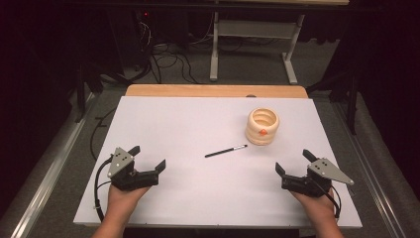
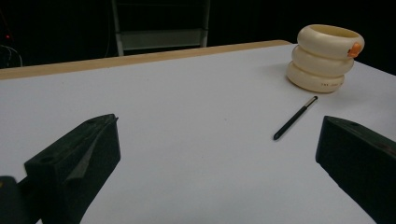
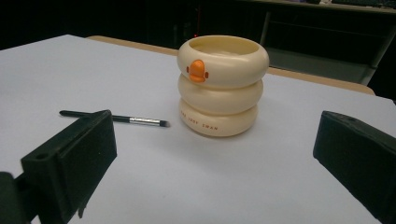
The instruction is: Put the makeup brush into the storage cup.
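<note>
I've got both grippers low on the white table [image 1: 163, 119], nothing in either. Left gripper [image 1: 147, 157] sits at about eight o'clock from table centre, jaws spread wide, released. Right gripper [image 1: 294, 162] sits at about four o'clock, jaws just as wide, also released. The brush [image 1: 226, 151] lies flat near the middle, between the two and apart from both, its bristle tip toward the cup [image 1: 262, 126]. That cream ringed cup stands upright at two o'clock, just beyond the brush tip, orange beak facing me.
</note>
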